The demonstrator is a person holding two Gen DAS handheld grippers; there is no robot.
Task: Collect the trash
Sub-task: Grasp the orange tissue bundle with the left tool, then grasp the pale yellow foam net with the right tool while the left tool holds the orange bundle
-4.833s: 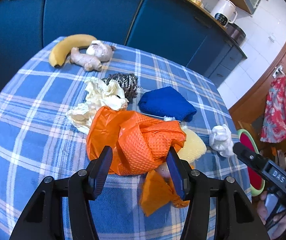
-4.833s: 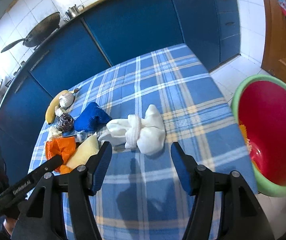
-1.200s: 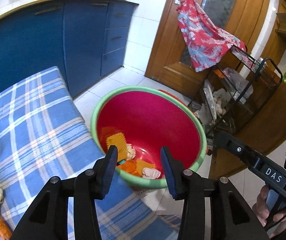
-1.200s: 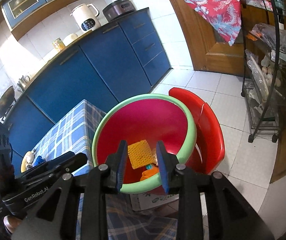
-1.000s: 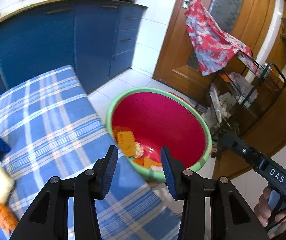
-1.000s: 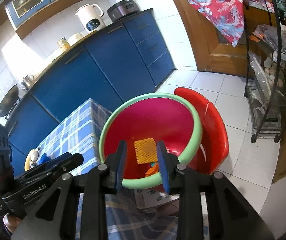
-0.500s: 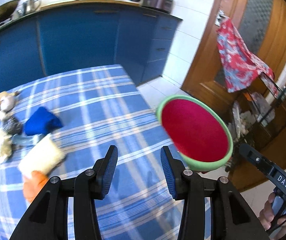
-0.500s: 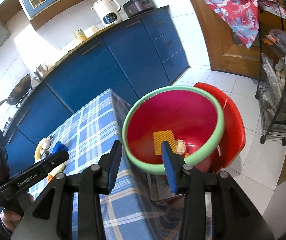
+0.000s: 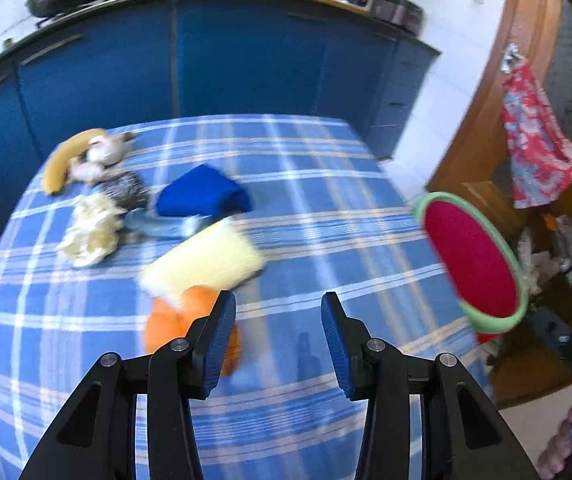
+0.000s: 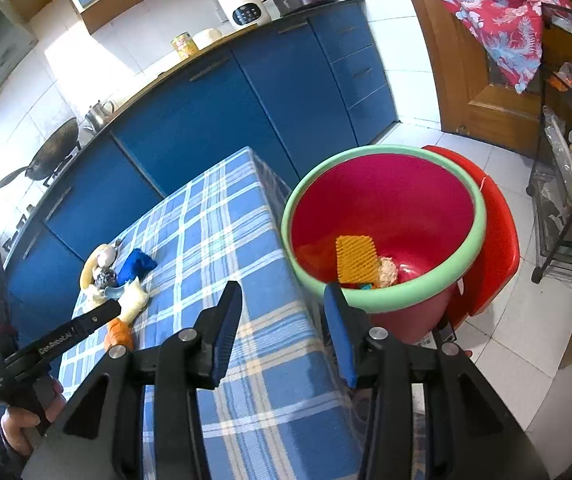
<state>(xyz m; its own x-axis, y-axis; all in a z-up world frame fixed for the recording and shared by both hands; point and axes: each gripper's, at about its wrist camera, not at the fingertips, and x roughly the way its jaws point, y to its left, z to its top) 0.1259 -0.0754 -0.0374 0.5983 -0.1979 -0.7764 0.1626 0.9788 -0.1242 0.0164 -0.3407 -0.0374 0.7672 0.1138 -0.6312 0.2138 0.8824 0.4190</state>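
1. Left gripper (image 9: 278, 320): jaws spread, nothing between them, hovering over the blue plaid tablecloth (image 9: 326, 184).
2. Right gripper (image 10: 282, 312): jaws spread, empty, over the table's edge next to the red bin (image 10: 386, 304).
3. Bin has a green rim and stands off the table's end, beside a red stool (image 10: 498, 240). Inside: orange mesh piece (image 10: 356, 258), pale crumpled wad (image 10: 387, 271), other scraps too small to make out.
4. Still on the table, left wrist view: orange scrap (image 9: 170, 320) just ahead of the left finger, touching a yellow sponge (image 9: 206, 260); crumpled paper (image 9: 90, 232); steel scourer (image 9: 126, 192); blue cloth (image 9: 202, 192); banana (image 9: 66, 160) with ginger beside it.
5. Left view is motion-blurred, so fine detail is unclear.
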